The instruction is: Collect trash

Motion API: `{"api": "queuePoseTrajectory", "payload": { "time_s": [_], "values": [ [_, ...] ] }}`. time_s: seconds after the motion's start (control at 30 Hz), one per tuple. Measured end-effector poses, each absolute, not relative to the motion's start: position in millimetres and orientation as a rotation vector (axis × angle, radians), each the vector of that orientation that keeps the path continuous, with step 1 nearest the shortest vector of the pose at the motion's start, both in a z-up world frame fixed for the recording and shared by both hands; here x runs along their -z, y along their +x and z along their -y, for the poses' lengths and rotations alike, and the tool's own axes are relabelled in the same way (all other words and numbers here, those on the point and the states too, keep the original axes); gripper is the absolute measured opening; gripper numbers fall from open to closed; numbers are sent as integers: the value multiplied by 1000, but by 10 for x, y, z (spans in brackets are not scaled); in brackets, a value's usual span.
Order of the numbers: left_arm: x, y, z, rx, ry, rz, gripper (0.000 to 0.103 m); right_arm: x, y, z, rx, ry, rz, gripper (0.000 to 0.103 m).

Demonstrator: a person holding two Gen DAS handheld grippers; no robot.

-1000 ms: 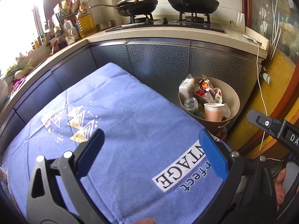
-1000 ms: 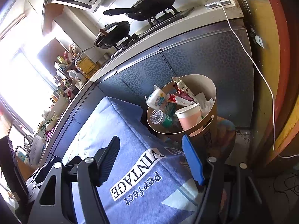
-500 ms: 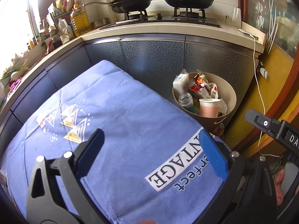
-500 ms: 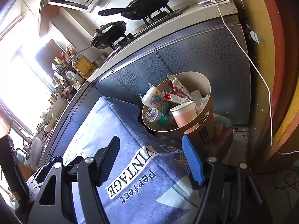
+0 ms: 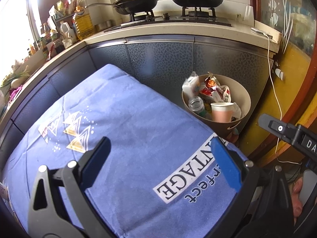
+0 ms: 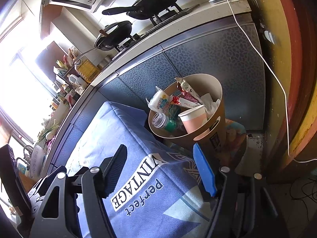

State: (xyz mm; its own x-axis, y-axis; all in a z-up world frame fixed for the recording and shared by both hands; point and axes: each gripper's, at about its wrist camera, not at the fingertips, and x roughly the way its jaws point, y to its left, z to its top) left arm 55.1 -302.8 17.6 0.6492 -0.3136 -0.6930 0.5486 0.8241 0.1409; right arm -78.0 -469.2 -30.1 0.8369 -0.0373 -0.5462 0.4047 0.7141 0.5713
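A tan round trash bin (image 5: 244,97) (image 6: 213,83) stands on the floor beyond the far right corner of a table under a blue cloth (image 5: 122,123) (image 6: 111,130). In it sit a pink paper cup (image 5: 221,112) (image 6: 195,121), a clear bottle (image 5: 196,104) (image 6: 164,122), red snack wrappers (image 5: 216,91) (image 6: 187,97) and a white packet (image 5: 190,84) (image 6: 159,101). My left gripper (image 5: 160,157) hangs open over the cloth with nothing between its fingers. My right gripper (image 6: 160,168) is open too, near the table's corner and short of the bin.
A dark cabinet front (image 5: 164,59) and a counter with two black pans (image 5: 138,0) on a stove run behind the table. Bottles and jars (image 5: 59,33) crowd the counter at left. A white cable (image 6: 263,59) hangs down the yellow wall at right.
In the left wrist view the bin and the counter have slid slightly left and up; the right wrist view is nearly unchanged. Both grippers stay open and empty.
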Motion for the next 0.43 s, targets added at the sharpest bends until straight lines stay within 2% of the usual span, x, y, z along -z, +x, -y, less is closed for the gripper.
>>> {"api": "queuePoseTrajectory", "payload": {
  "time_s": [0.43],
  "values": [
    [-164, 527, 3065, 507, 365, -729, 97, 325, -790, 4717, 270, 746, -539, 69]
  ]
}}
